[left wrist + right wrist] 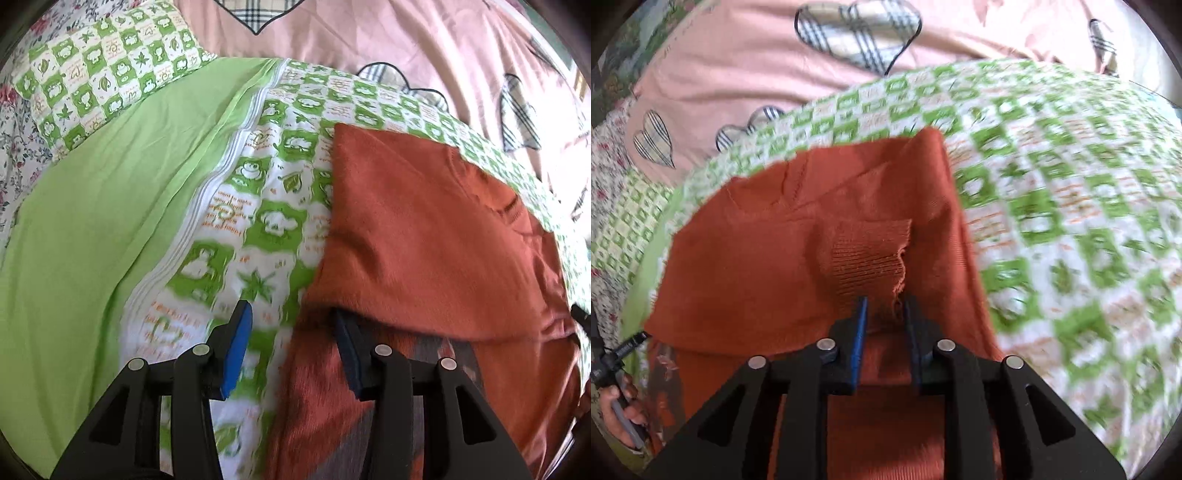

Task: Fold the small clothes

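Bedding fills both views: plain lime-green sheet (110, 206) at left, green-and-white frog-check quilt (266, 206) in middle, pink cover with plaid hearts (424, 40) behind. Rust-orange knitted sweater (424, 240) lies folded on quilt, right of centre. Left gripper (291, 325) parted, straddling sweater's left edge, no pinch. Right gripper (886, 306) narrowly parted, ribbed cuff (868, 254) just beyond tips, unclamped.
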The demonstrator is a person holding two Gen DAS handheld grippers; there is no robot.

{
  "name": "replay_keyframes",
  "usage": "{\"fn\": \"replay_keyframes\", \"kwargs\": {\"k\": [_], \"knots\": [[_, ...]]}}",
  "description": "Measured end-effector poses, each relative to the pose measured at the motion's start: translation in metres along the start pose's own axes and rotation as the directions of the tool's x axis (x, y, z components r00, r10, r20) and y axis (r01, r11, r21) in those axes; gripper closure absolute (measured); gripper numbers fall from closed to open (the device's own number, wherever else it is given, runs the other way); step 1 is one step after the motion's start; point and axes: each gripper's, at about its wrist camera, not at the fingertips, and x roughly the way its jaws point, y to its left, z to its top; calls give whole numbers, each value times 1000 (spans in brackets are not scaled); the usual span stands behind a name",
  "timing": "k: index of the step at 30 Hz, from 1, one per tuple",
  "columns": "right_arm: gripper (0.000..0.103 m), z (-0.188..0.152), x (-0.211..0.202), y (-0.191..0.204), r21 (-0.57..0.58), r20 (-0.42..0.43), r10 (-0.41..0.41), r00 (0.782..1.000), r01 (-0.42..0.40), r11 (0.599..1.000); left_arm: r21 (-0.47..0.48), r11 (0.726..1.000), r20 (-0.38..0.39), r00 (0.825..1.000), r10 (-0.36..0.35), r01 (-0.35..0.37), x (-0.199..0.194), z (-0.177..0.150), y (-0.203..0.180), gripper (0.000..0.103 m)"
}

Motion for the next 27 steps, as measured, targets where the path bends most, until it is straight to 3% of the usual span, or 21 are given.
{"fn": "replay_keyframes", "kwargs": {"k": [3,5,9,15,20,27], "knots": [[63,-9,-27,0,-15,19,21,1000,-21,1000,8,1000,-14,999,-29,29,-14,-12,3,58],[63,-17,-43,-1,-16,23,43,999,-42,999,-21,998,-18,998,-66,66,-28,-24,9,56],[52,-45,-67,-1,-37,-10,72,997,-73,997,-35,993,-31,993,-114,113,-50,-48,17,54],[50,-92,-103,-2,-54,-51,89,995,-91,994,-5,991,-62,989,-137,137,-82,-91,22,46],[48,-124,-130,11,-75,-59,52,997,-56,996,-3,991,-93,987,-131,131,-104,-131,28,44],[46,-177,-124,45,-158,-194,10,981,-41,987,26,991,-162,979,-126,132,-126,-185,30,43]]}}
